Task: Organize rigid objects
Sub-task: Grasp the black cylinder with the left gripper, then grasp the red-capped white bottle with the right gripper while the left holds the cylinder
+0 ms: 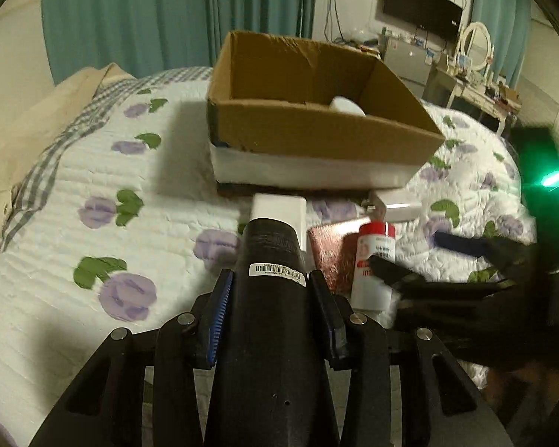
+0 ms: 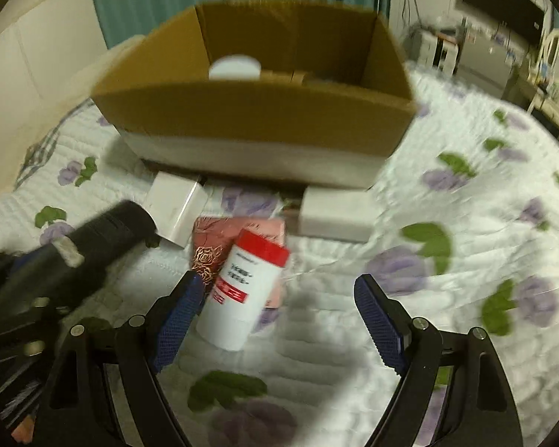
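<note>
My left gripper [image 1: 270, 287] is shut on a black cylinder [image 1: 272, 246] with a barcode label, held above the floral bed quilt [image 1: 93, 205]. It also shows in the right wrist view, where the black cylinder [image 2: 104, 231] sits at the left. My right gripper [image 2: 277, 283] is open. A white bottle with a red cap [image 2: 242, 287] lies tilted between its fingers, close to the left finger; no pad presses on it. An open cardboard box [image 1: 316, 130] stands behind, with a white round object [image 1: 346, 106] inside.
A dark pink patterned box [image 2: 212, 246] lies under the bottle. Two white boxes [image 2: 175, 205] [image 2: 335, 216] rest in front of the cardboard box. Teal curtains [image 1: 130, 18] hang behind. A wall TV [image 1: 421, 7] and a dresser with a mirror [image 1: 473, 74] stand at the right.
</note>
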`<action>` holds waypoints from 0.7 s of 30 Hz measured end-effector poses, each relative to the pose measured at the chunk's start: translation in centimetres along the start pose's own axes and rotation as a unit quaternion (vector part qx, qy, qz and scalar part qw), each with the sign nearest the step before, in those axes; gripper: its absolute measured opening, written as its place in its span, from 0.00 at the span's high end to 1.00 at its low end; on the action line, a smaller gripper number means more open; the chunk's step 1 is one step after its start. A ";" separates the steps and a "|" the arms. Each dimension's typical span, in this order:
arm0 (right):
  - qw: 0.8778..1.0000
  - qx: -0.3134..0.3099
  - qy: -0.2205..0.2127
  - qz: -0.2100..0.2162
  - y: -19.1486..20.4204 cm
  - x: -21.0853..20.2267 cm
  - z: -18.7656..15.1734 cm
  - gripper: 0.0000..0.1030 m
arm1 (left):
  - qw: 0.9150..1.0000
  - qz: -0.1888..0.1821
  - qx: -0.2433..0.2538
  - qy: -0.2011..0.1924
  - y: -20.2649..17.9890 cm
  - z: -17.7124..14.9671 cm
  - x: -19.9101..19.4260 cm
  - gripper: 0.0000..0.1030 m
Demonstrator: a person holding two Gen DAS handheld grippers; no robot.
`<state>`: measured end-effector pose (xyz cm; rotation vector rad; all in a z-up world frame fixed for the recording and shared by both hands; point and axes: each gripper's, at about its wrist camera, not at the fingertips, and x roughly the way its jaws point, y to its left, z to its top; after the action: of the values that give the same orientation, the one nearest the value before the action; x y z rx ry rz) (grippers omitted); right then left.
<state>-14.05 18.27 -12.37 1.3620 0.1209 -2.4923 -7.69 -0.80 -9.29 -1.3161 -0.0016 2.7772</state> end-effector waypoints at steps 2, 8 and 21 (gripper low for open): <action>1.000 -0.002 0.010 0.000 0.5 1.1 0.1 0.23 | 1.000 0.003 -0.004 -0.004 0.6 0.4 0.1 0.61; 0.999 -0.015 0.035 0.010 1.8 3.6 0.1 0.48 | 1.000 0.010 -0.014 -0.004 1.5 0.6 0.4 0.61; 0.998 -0.054 -0.042 0.006 1.4 -3.5 0.6 0.65 | 0.999 -0.001 -0.001 -0.038 0.4 1.8 -2.9 0.61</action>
<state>-12.35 17.58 -9.06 1.2097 0.2255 -2.4903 -7.27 -1.37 -5.96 -1.2091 -0.0114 2.8239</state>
